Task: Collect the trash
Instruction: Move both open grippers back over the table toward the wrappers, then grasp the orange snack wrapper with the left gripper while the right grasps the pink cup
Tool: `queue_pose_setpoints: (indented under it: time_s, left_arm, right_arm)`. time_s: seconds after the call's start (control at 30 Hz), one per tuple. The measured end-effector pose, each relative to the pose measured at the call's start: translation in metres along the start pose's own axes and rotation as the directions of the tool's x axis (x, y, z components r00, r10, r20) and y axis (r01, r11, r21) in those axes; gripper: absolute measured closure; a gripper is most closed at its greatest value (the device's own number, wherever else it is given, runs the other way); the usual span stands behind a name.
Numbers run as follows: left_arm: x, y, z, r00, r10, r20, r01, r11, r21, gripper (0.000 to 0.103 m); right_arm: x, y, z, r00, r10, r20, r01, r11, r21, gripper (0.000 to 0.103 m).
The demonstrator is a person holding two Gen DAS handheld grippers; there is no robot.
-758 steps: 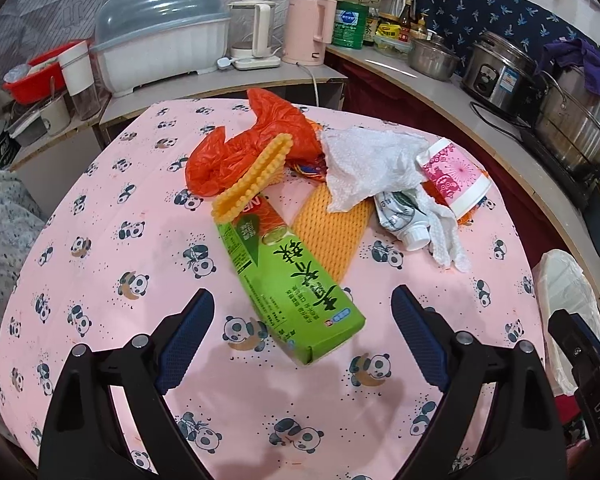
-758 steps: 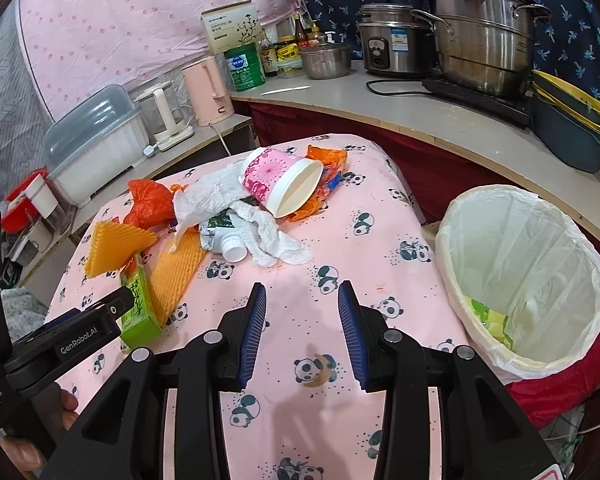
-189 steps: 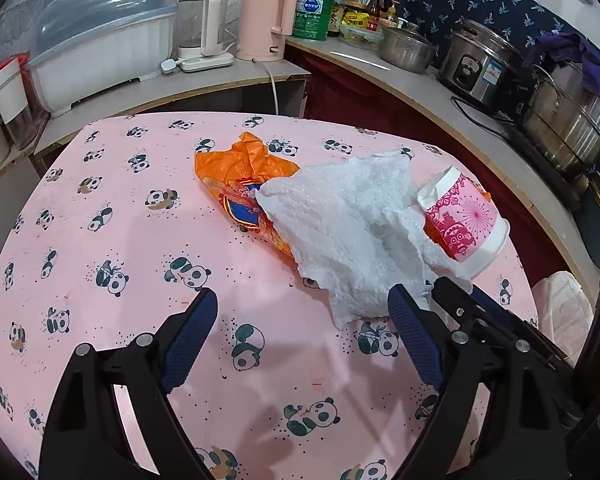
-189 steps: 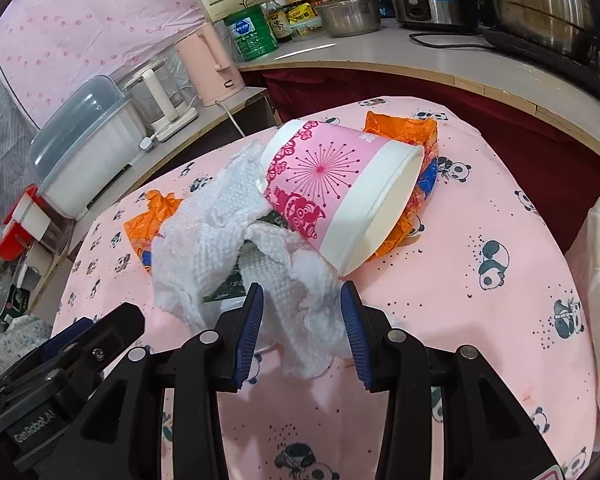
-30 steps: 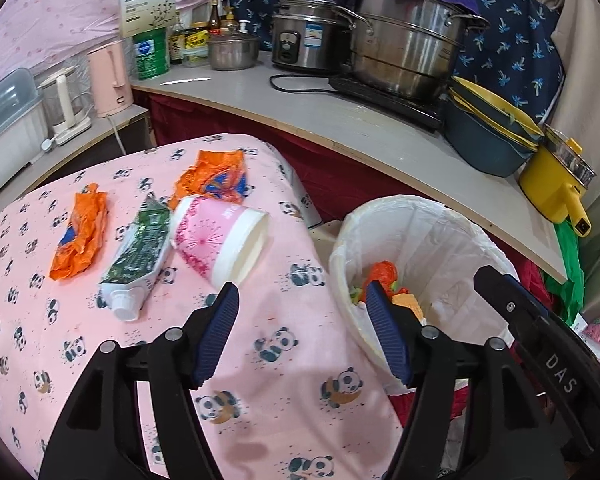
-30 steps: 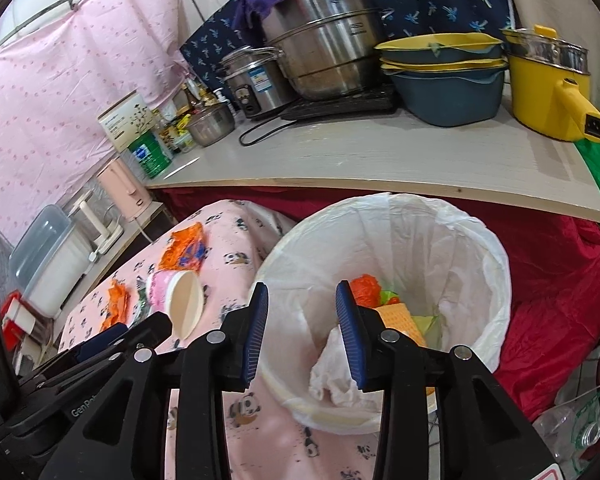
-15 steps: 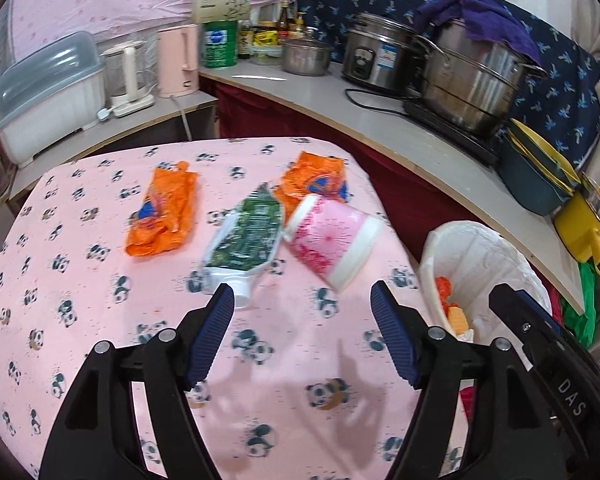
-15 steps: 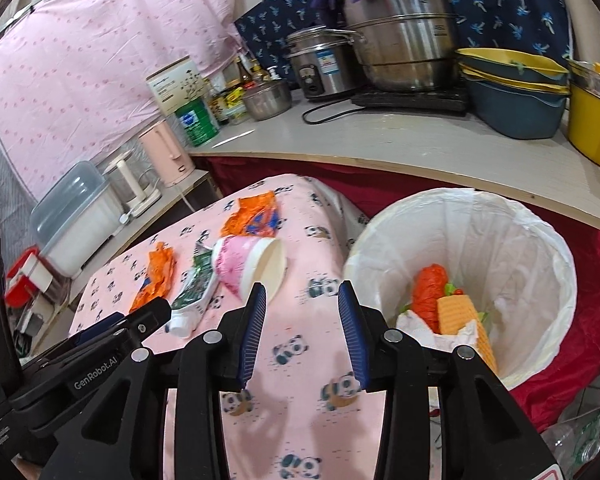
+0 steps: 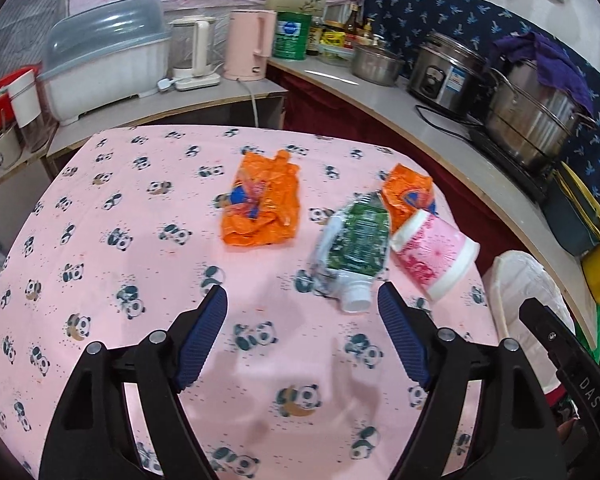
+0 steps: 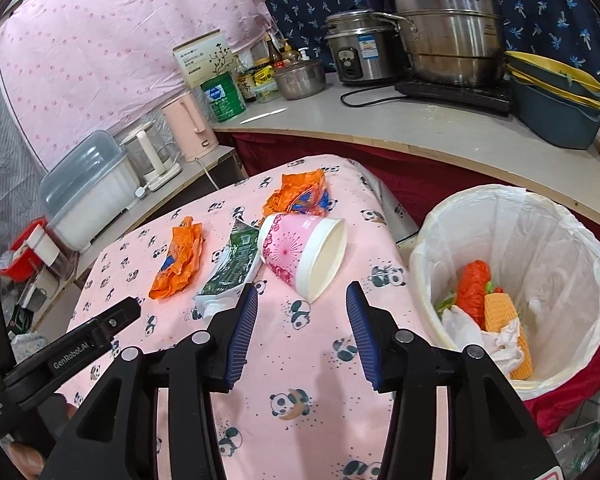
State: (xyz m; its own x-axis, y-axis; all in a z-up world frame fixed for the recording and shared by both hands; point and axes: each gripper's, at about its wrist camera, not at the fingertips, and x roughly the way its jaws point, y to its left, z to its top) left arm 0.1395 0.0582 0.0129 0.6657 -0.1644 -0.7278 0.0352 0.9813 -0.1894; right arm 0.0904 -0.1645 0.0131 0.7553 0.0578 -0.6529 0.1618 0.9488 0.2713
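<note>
Half a second ago the left view still took in the bin's contents; now the left hand-held gripper (image 9: 302,312) has swung further over the table (image 9: 100,264), and only the bin's (image 9: 516,280) white rim shows at the right edge. Its jaws are opening, wider than a second ago, with nothing between them. The right hand-held gripper (image 10: 302,304) has likewise turned from the bin (image 10: 500,216) toward the table; its jaws are opening too, and empty.

Four pieces of trash lie on the table: an orange wrapper (image 9: 262,210), a green pouch (image 9: 354,244) with a white cap, a pink cup (image 9: 436,254) on its side touching the pouch, and a second orange wrapper (image 9: 408,194) just behind the cup.

Only the right view looks into the bin: a red bag (image 10: 474,286), yellow foam netting (image 10: 500,312) and white paper (image 10: 460,324) lie at the bottom. It also shows the cup's (image 10: 300,252) open mouth facing the bin, and the left gripper's body at lower left. The left view shows the pouch's cap nearest its right finger (image 9: 404,340).
</note>
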Motion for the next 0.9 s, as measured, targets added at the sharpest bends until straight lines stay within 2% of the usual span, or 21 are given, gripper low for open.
queue_pose_setpoints:
  time_s: [0.33, 0.43, 0.9]
  left_arm:
    - [0.029, 0.043, 0.014, 0.999, 0.038, -0.031, -0.04, 0.998, -0.058, 0.023]
    - [0.043, 0.047, 0.018, 0.998, 0.046, -0.043, -0.048, 0.997, -0.062, 0.017]
    - [0.126, 0.043, 0.048, 0.989, 0.062, -0.135, -0.066, 0.997, -0.028, 0.012]
  right_arm:
    - [0.043, 0.015, 0.001, 0.999, -0.007, -0.052, 0.007, 1.0, -0.014, 0.058]
    - [0.059, 0.014, 0.002, 0.998, -0.011, -0.07, 0.011, 1.0, -0.001, 0.058]
    - [0.121, -0.001, 0.014, 0.992, -0.044, -0.115, 0.05, 0.998, 0.046, 0.052]
